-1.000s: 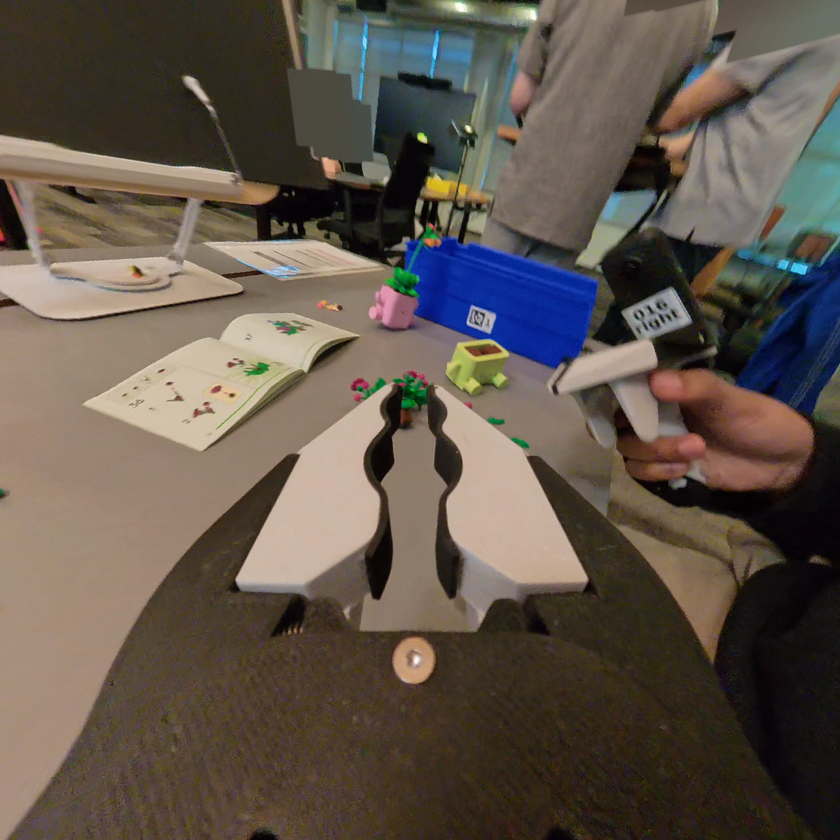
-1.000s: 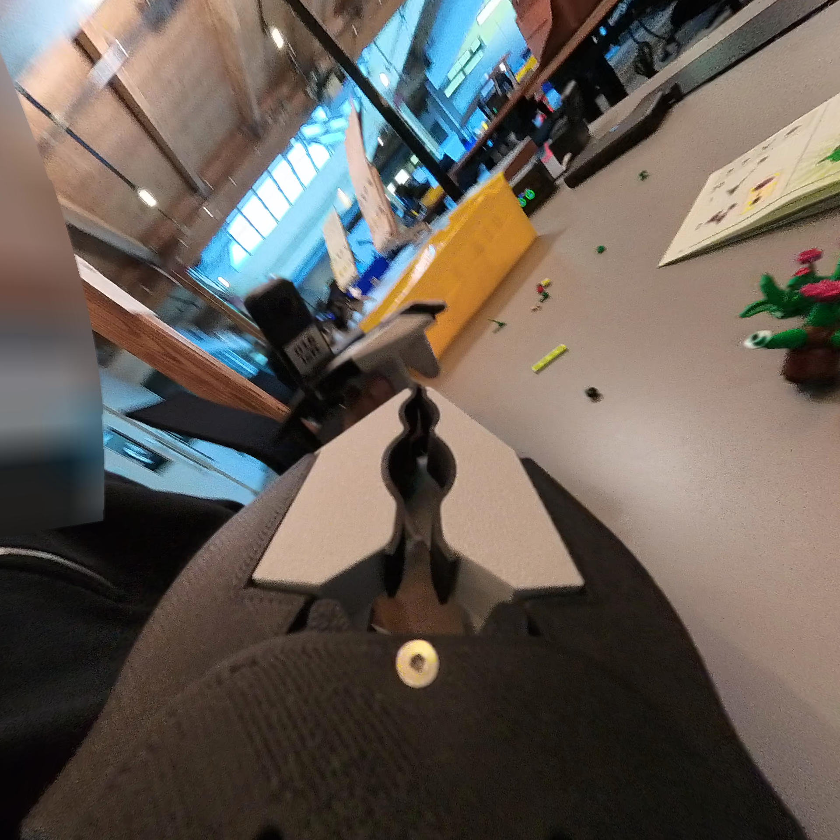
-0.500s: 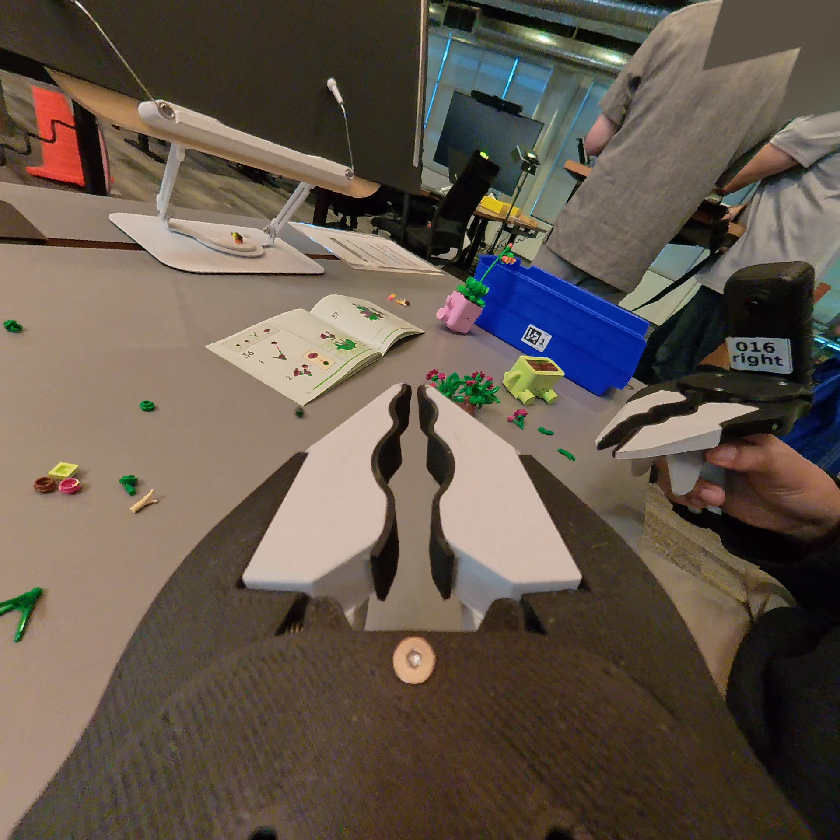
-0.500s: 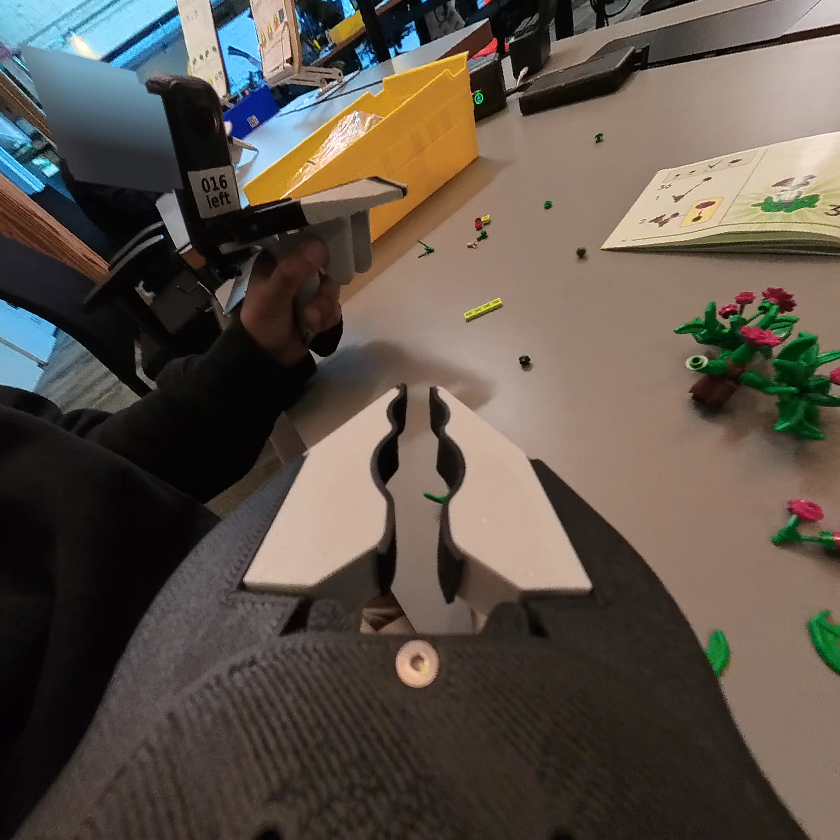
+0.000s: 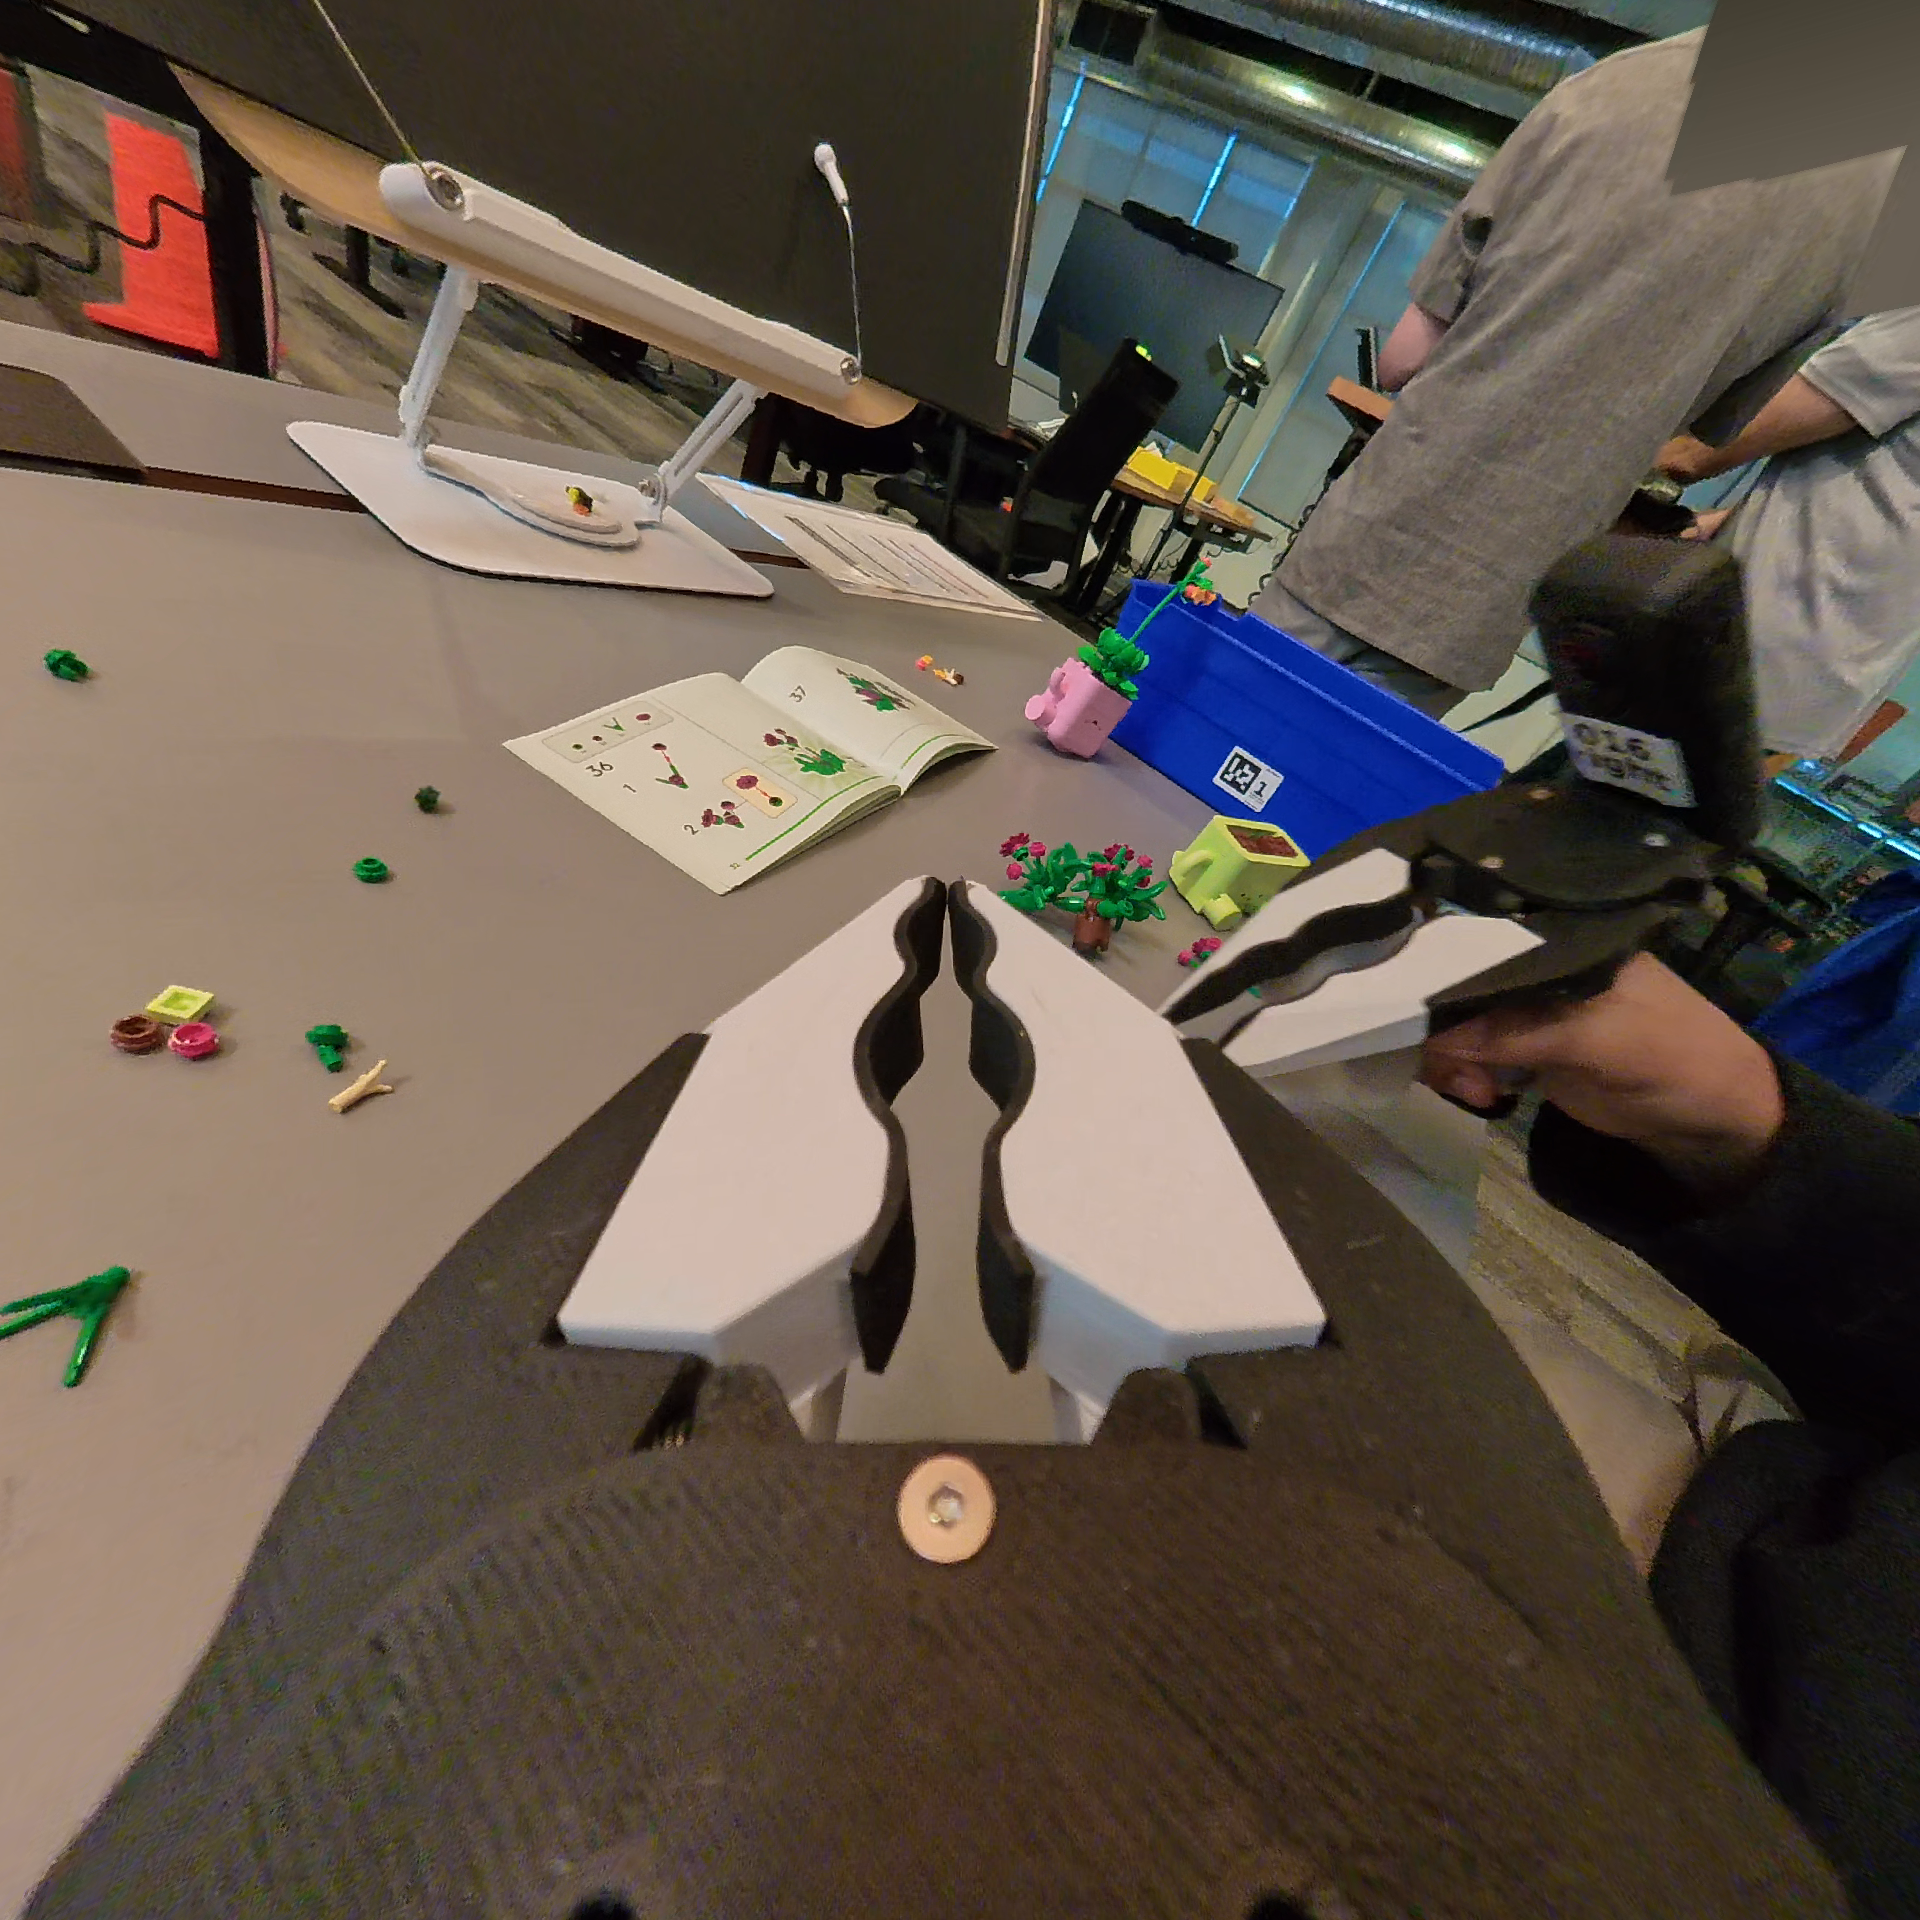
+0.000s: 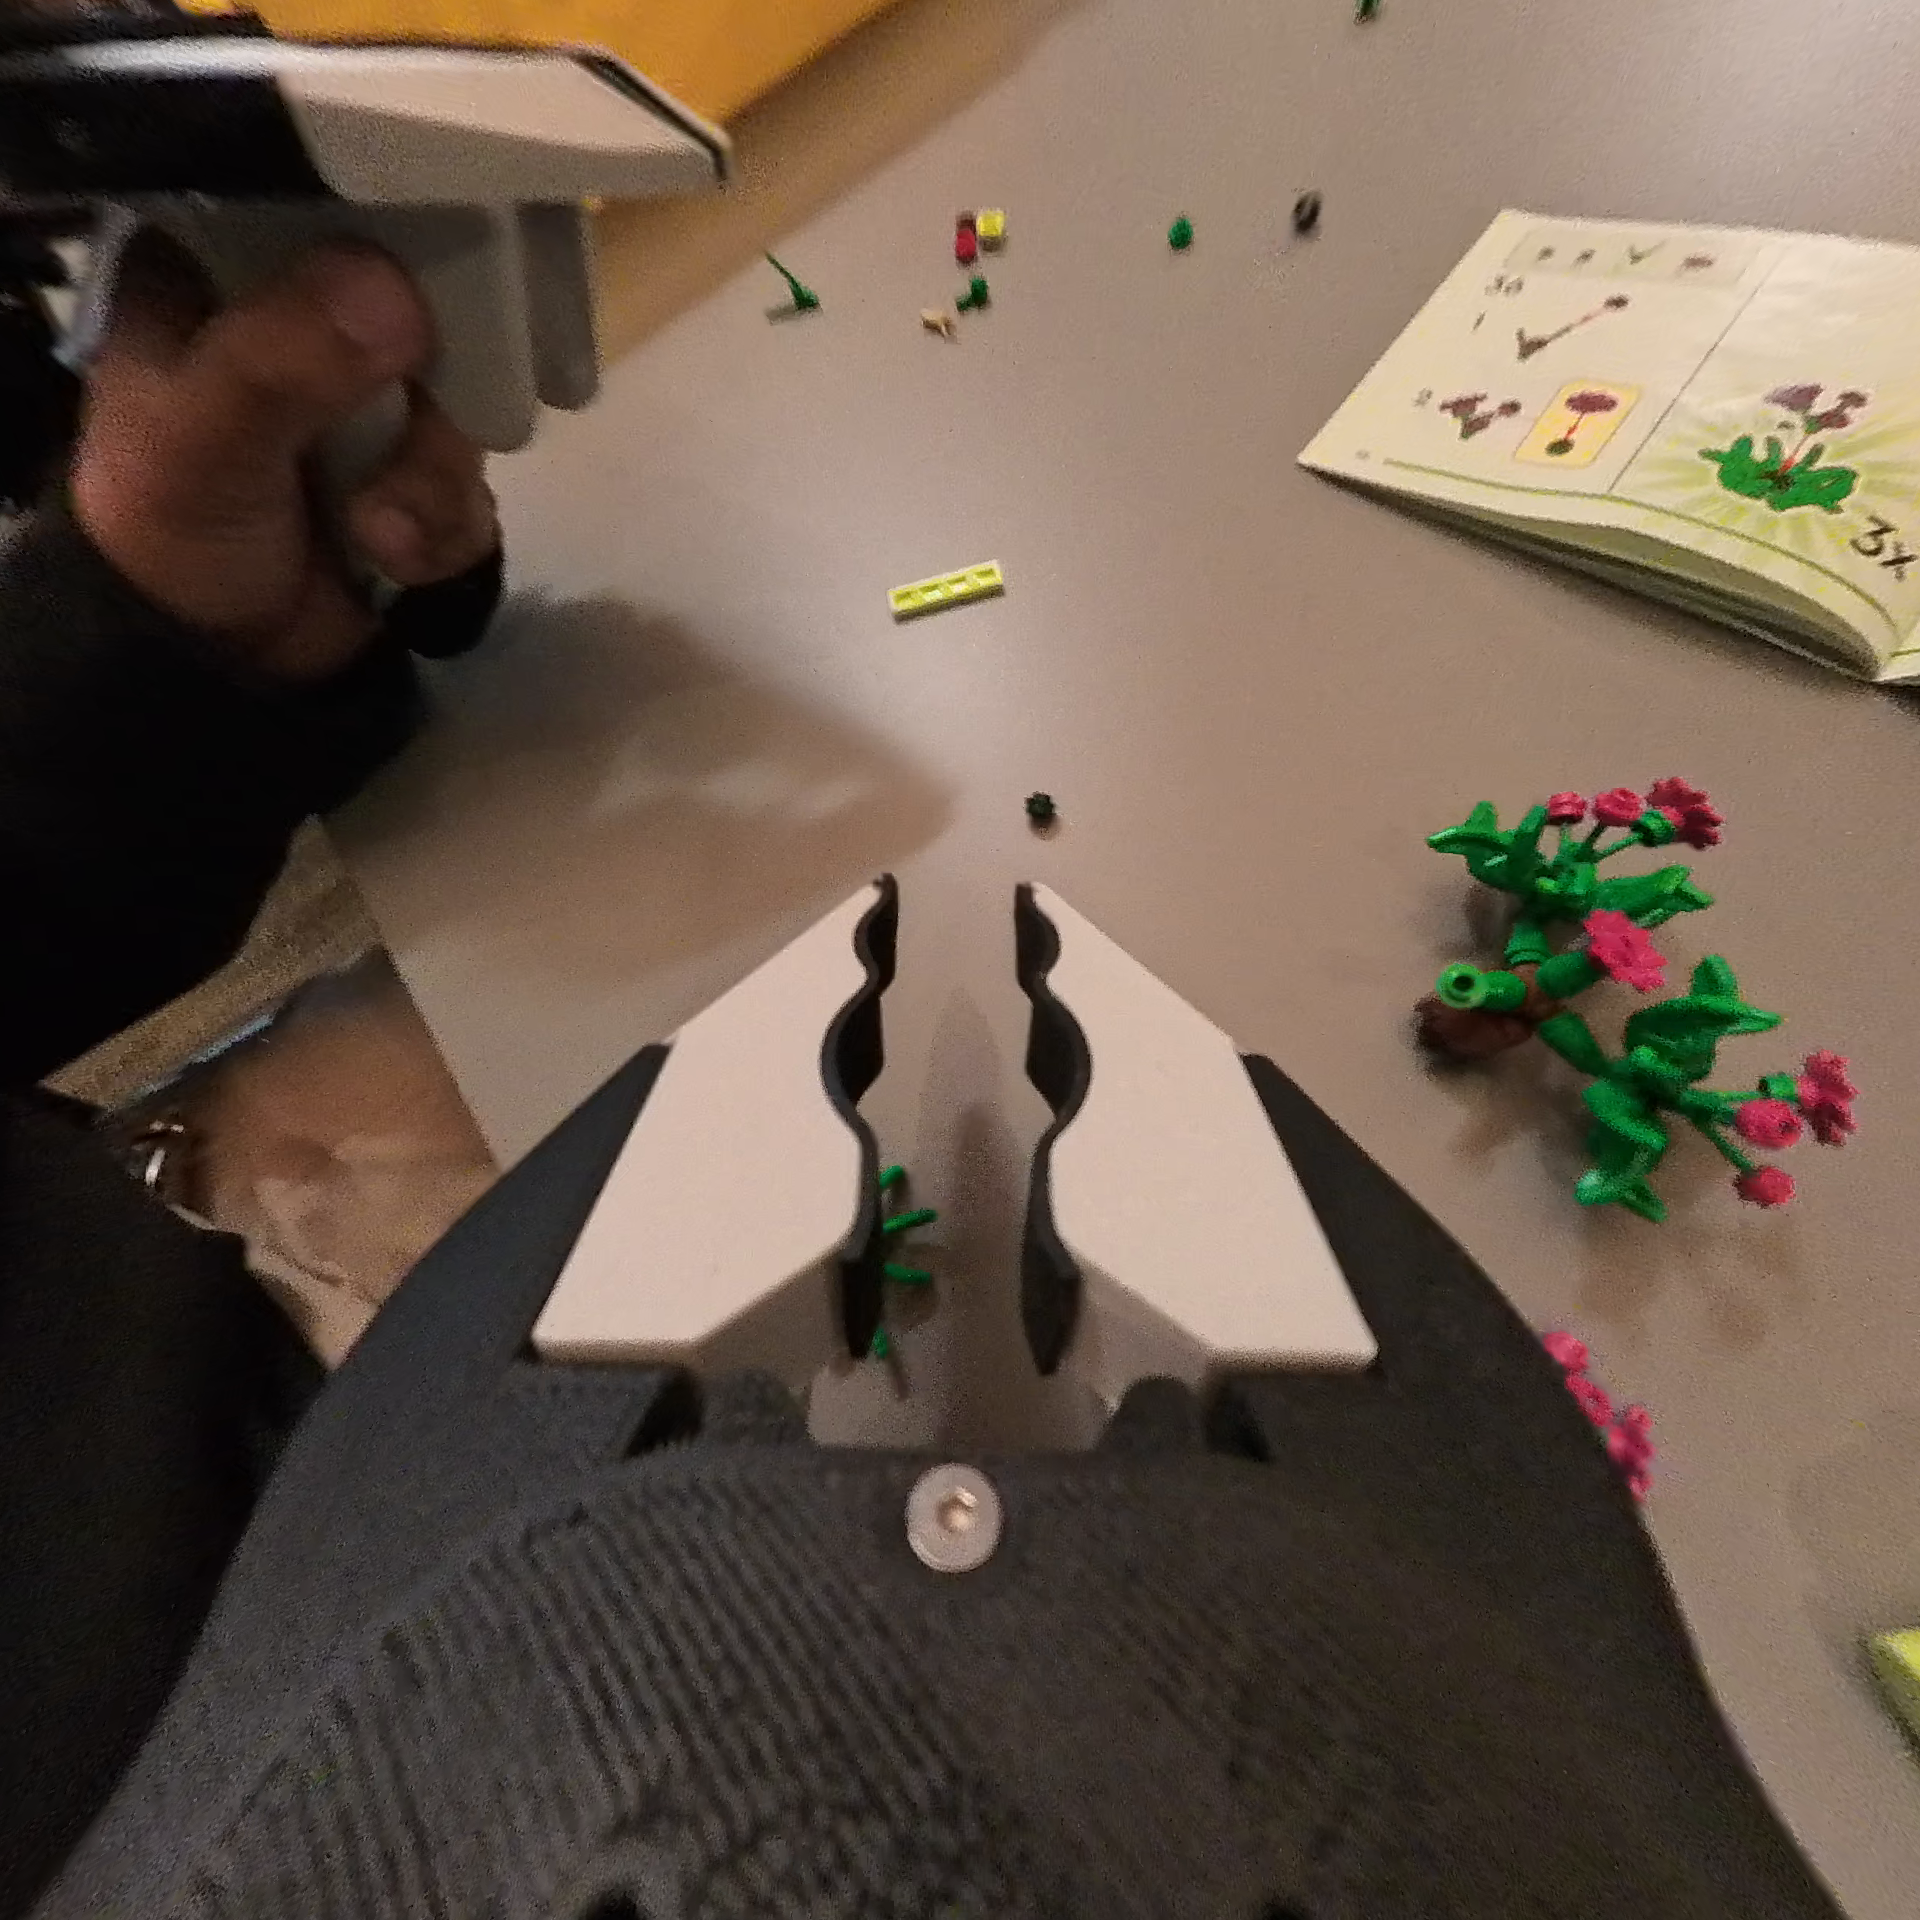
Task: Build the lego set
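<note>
Grey table [image 5: 312, 727] carries everything. Blue bin [image 5: 1320, 727] sits far ahead-right of the left tongs [image 5: 948, 896]; yellow bin [image 6: 665, 52] is far ahead-left of the right tongs [image 6: 956, 899]. White stand [image 5: 540, 520] is far ahead-left of the left tongs. Open instruction booklet [image 5: 748, 769] lies ahead of the left tongs, ahead-right of the right tongs. Left tongs: empty, tips nearly together with just a thin slit between them, above the table. Right tongs: apart, empty, low over the table edge; a small green stem piece [image 6: 904, 1226] lies on the table under the gap, against the left finger. Pink-flowered green plant build [image 6: 1621, 997] lies just right of the right tongs, ahead-right of the left tongs. Lime pot [image 5: 1236, 862] sits right beyond the plant; pink pot with stem [image 5: 1086, 707] touches the blue bin. Lime strip [image 6: 945, 590] lies ahead of the right tongs. Loose small pieces [image 5: 166, 1029] lie left of the left tongs.
</note>
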A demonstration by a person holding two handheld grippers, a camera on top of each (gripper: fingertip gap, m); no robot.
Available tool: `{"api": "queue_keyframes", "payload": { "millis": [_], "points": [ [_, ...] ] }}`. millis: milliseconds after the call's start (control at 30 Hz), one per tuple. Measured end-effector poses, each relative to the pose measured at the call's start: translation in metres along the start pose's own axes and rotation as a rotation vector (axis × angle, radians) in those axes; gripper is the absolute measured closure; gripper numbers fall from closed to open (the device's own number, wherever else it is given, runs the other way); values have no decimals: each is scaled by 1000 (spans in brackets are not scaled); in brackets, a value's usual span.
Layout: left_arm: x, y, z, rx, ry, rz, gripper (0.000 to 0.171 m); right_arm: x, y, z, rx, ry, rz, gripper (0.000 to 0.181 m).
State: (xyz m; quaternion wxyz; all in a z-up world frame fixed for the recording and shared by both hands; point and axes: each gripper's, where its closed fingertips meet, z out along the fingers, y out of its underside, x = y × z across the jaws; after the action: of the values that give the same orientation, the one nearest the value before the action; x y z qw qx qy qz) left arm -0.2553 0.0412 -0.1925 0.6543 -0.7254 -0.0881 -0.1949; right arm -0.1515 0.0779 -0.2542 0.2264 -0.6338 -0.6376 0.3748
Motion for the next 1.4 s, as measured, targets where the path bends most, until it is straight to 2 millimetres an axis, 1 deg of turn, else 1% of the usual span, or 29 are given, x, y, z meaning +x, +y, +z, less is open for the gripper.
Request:
{"api": "queue_keyframes", "payload": {
  "millis": [100, 233, 367, 467, 500, 533, 600, 633, 667, 733, 800, 833, 867, 933, 1067, 1200, 1333, 1400],
  "points": [
    [1, 3, 2, -11, 11, -4, 171, 11, 6, 16, -77, 18, -40, 157],
    [4, 7, 5, -27, 31, -16, 171, 13, 6, 35, -114, 3, -68, 157],
    [6, 10, 8, -42, 48, -25, 171, 14, 4, 48, -120, -15, -63, 158],
    [9, 12, 10, -52, 64, -31, 171, 16, 2, 52, -114, -19, -56, 166],
    [10, 13, 10, -55, 70, -33, 171, 16, 3, 52, -122, -24, -57, 176],
    [11, 13, 11, -57, 80, -34, 171, 16, 3, 52, -124, -26, -59, 176],
    [18, 13, 12, -58, 120, -34, 169, 14, -3, 46, -81, -34, -56, 176],
    [22, 13, 13, -57, 144, -30, 165, 9, -11, 41, -25, -63, -34, 176],
    [29, 12, 13, -49, 177, -19, 159, 0, -23, 33, 56, -121, 2, 176],
    [45, 8, 14, -24, 230, 23, 146, -18, -54, 9, 262, -280, 136, 176],
    [64, 5, 14, 4, 249, 143, 142, -33, -82, -21, 442, -482, 313, 176],
    [72, 3, 14, 23, 229, 223, 140, -38, -90, -33, 495, -570, 394, 177],
    [80, 2, 14, 40, 211, 300, 140, -42, -94, -40, 518, -640, 451, 177],
    [93, -1, 14, 73, 182, 403, 141, -53, -97, -48, 527, -743, 518, 177],
    [106, -7, 13, 131, 185, 421, 152, -64, -99, -56, 545, -864, 601, 176],
    [105, -10, 10, 141, 198, 398, 155, -65, -97, -59, 552, -891, 628, 177],
    [110, -10, 8, 139, 255, 374, 151, -66, -95, -61, 559, -885, 633, 177],
    [110, -9, 8, 137, 256, 367, 150, -67, -93, -60, 549, -879, 628, 177]
  ]
}}
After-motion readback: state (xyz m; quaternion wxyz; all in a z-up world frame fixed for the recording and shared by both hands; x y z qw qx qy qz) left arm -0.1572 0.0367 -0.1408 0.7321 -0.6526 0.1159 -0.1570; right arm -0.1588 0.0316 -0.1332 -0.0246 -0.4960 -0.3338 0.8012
